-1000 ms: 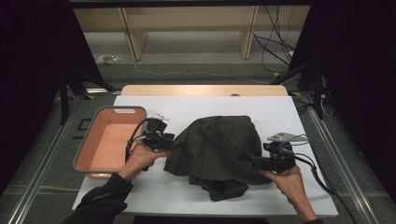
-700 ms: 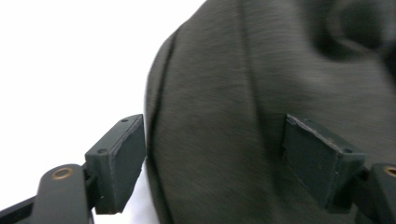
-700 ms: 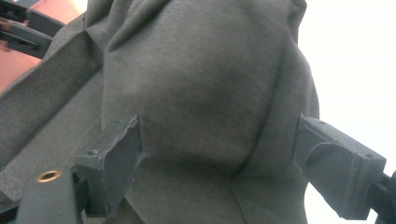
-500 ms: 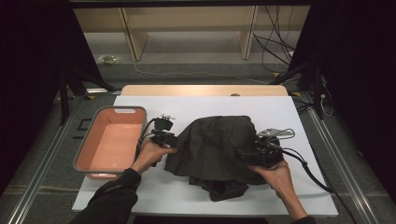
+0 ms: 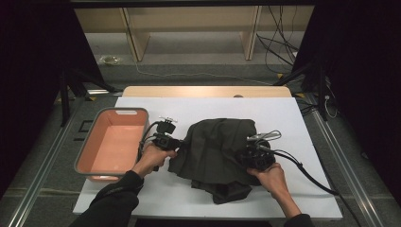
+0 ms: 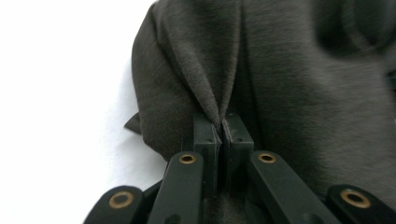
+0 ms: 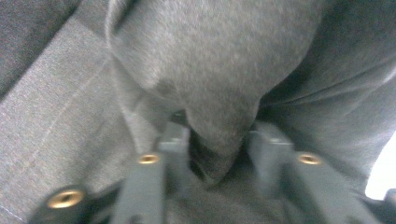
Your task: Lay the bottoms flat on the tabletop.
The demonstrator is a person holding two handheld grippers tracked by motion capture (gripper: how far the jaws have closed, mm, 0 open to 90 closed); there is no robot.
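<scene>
A dark grey garment (image 5: pixel 217 146) lies crumpled on the white table (image 5: pixel 198 109). My left gripper (image 5: pixel 176 142) is at its left edge. In the left gripper view the jaws have just been closing, and the gripper (image 6: pixel 221 126) is shut on a raised fold of the garment (image 6: pixel 303 70). My right gripper (image 5: pixel 243 158) sits on the garment's right side. Its jaws have also just been closing. In the blurred right gripper view a bulge of the garment (image 7: pixel 210 60) fills the gap, and the gripper (image 7: pixel 217 140) presses on it from both sides.
An empty pink bin (image 5: pixel 85 151) stands on the table's left side, just left of my left hand. Cables trail from the right gripper across the table's right part. Bare white table lies behind and in front of the garment.
Both grippers have moved inward onto the garment's edges and their jaws have closed on folds of cloth. The right hand has shifted left and down.
</scene>
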